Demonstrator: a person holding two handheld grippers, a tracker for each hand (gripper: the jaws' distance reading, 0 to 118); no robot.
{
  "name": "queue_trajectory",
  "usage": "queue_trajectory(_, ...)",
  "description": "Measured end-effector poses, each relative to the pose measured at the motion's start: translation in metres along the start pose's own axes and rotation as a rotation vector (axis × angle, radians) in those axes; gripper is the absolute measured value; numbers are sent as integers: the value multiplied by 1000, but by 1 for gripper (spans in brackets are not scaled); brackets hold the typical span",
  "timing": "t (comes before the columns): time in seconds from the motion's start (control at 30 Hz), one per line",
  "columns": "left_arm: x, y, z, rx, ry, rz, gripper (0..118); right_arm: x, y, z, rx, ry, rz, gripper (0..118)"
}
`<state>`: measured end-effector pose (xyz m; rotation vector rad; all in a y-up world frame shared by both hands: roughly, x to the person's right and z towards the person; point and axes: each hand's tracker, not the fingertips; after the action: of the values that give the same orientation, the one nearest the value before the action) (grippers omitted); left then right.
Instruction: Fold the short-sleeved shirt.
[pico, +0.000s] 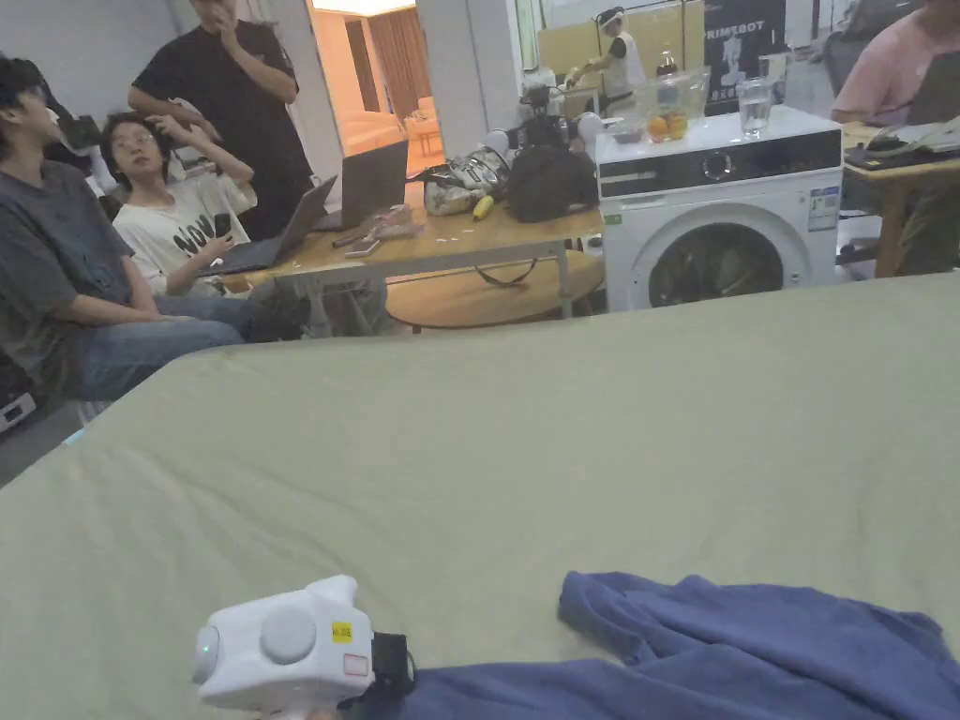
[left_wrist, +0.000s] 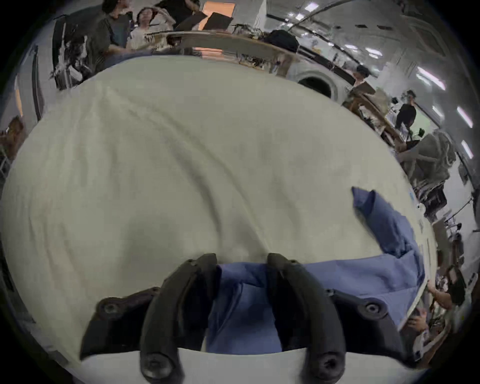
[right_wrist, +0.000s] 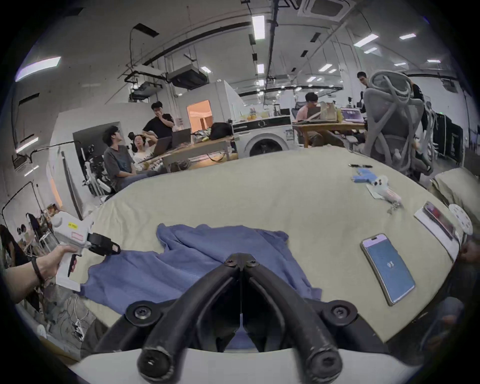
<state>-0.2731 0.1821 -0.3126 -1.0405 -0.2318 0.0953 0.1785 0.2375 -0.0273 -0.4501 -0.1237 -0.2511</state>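
The blue shirt (right_wrist: 207, 259) is spread rumpled along the bed's (pico: 469, 450) near edge; the left tool (left_wrist: 241, 262), jaws parted, straddles its left end, the right tool (right_wrist: 241, 258) seen closed above its middle.

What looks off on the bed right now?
The shirt isn't laid flat: it lies crumpled near the bed's front edge, one part bunched up at the far side. A phone and small items sit on the bed to its right, apart from it. Nothing spilled or damaged.
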Motion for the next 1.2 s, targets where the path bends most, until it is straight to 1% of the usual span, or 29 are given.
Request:
queue_trajectory(0.07, 8, 0, 0, -10, 36, -48, 24, 4, -3, 3, -7, -10, -4, 0)
queue_trajectory(0.1, 13, -1, 0, -6, 34, -59, 14, 6, -4, 6, -10, -17, -5, 0)
queue_trajectory(0.13, 15, 0, -2, -29, 40, -102, 7, 8, -5, 8, -16, -25, -9, 0)
queue_trajectory(0.2, 21, -1, -9, -33, 61, -129, 4, 17, -9, 11, -18, -69, -48, 0)
queue_trajectory(0.23, 23, -1, -11, -33, 66, -128, 4, 21, -11, 12, -14, -92, -68, 4)
queue_trajectory(0.27, 23, 0, -12, -36, 67, -128, 4, 26, -15, 14, -15, -139, -85, 23)
queue_trajectory(0.3, 21, -1, -12, -35, 65, -131, 4, 31, -19, 14, -15, -188, -97, 50)
queue_trajectory(0.33, 20, -1, -11, -34, 61, -129, 4, 36, -24, 12, -31, -218, -105, 71)
queue_trajectory(0.37, 18, -2, -10, -31, 53, -123, 4, 43, -31, 6, -63, -219, -133, 70)
queue_trajectory(0.43, 14, -3, -8, -26, 35, -98, 4, 55, -41, -12, -146, -164, -212, 69)
queue_trajectory(0.47, 14, -3, -7, -25, 30, -91, 4, 60, -48, -23, -175, -123, -239, 69)
queue_trajectory(0.5, 14, -4, -7, -24, 30, -91, 4, 62, -54, -33, -214, -127, -252, 67)
queue_trajectory(0.53, 17, -5, -6, -24, 31, -92, 4, 63, -60, -43, -271, -148, -258, 57)
queue_trajectory(0.57, 19, -6, -5, -24, 34, -96, 4, 65, -67, -53, -308, -157, -265, 44)
queue_trajectory(0.6, 20, -7, -5, -22, 38, -102, 4, 61, -68, -52, -256, -211, -199, 23)
queue_trajectory(0.63, 20, -8, -4, -18, 39, -104, 4, 54, -65, -46, -216, -220, -127, 0)
queue_trajectory(0.67, 17, -6, -5, -8, 39, -101, 3, 52, -60, -39, -218, -186, -133, 0)
queue_trajectory(0.7, 15, -8, -2, 41, 26, -89, 3, 56, -55, -38, -225, -64, -215, 0)
queue_trajectory(0.73, 13, -19, 11, 132, 2, -90, 3, 54, -51, -37, -222, -107, -238, 0)
queue_trajectory(0.77, 13, -27, 29, 285, 2, -90, 3, 49, -44, -31, -204, -121, -205, 0)
queue_trajectory(0.8, 13, -28, 48, 348, -7, -39, 3, 45, -36, -24, -136, -122, -167, 0)
queue_trajectory(0.83, 11, -30, 67, 378, -88, 9, 3, 41, -27, -18, -97, -109, -164, 0)
queue_trajectory(0.87, 10, -31, 94, 452, -153, 30, 2, 37, -16, -12, -50, -71, -158, 0)
queue_trajectory(0.9, 12, -28, 118, 500, -141, 12, 3, 27, -6, -7, -1, -41, -129, 0)
queue_trajectory(0.97, 16, -15, 160, 601, -132, -36, 2, 14, 20, -3, 52, -39, -27, 0)
queue_trajectory(1.0, 16, -11, 180, 633, -129, -45, 2, 12, 33, -3, 56, -24, -25, 0)
queue_trajectory(1.07, 15, -2, 221, 718, -151, -40, 2, 8, 62, -1, 99, 57, -75, 0)
queue_trajectory(1.1, 14, 4, 238, 744, -143, -43, 2, 8, 78, -2, 104, 57, -74, 0)
queue_trajectory(1.2, 9, 15, 277, 839, -133, -37, 2, 0, 120, -2, 160, 34, 0, 0)
